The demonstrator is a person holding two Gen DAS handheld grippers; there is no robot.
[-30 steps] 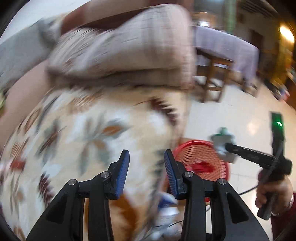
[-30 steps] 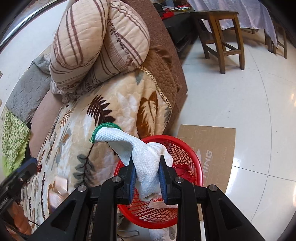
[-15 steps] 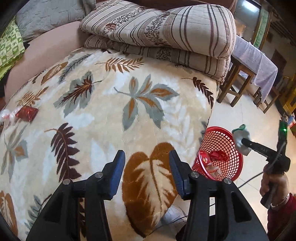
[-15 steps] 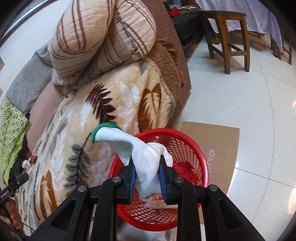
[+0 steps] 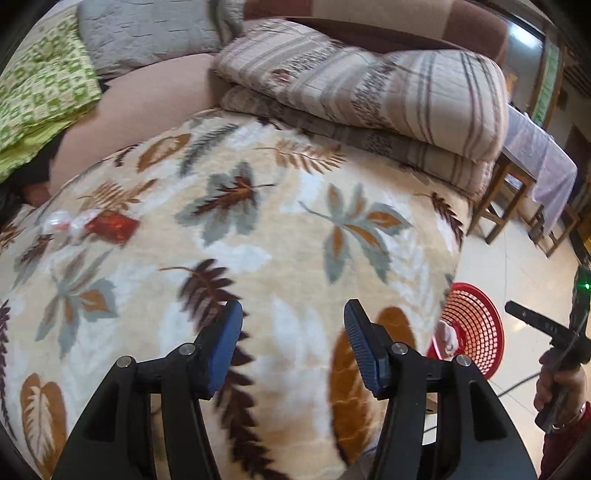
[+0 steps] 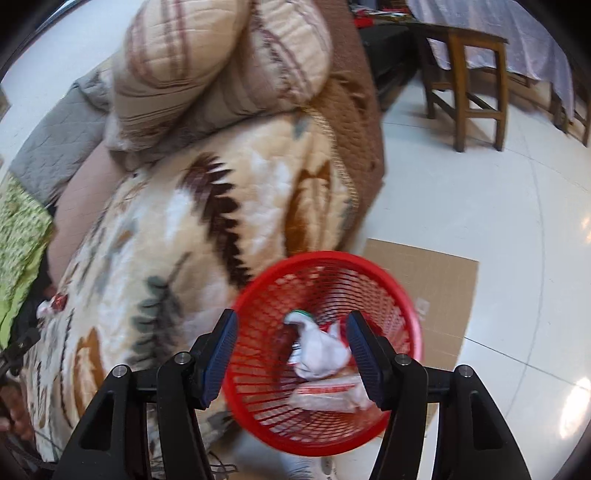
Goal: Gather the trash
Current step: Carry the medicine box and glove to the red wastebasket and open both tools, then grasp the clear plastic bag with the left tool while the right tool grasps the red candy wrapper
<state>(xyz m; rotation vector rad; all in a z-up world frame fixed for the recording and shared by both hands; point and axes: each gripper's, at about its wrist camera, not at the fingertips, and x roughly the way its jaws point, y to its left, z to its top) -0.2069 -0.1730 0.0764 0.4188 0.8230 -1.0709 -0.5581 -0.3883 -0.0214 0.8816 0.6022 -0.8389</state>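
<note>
At the far left of the bed, a green patterned cloth point(image 5: 40, 85) lies beside a grey quilted pillow point(image 5: 147, 29). A little lower, a red wrapper point(image 5: 110, 226) with some clear plastic next to it rests on the leaf-patterned blanket point(image 5: 258, 206), well apart from the basket. The left gripper point(image 5: 293, 332) hangs over the blanket with its jaws opening, and nothing is between them. Behind it, a folded striped quilt point(image 5: 388, 92) sits on the blanket.

To the right, on the floor just beside the bed, stands the red basket point(image 6: 402, 295), partly over a flat piece of cardboard point(image 6: 439, 291). The right gripper point(image 6: 291, 345) is above the basket; its jaws are opening and no pad touches anything. The white glove point(image 6: 321, 350) with a green cuff lies inside the basket, on top of other wrappers. Further right, a wooden stool point(image 6: 465, 85) stands on the white tiled floor point(image 6: 517, 206) near a table with a pale cloth point(image 6: 517, 40).
</note>
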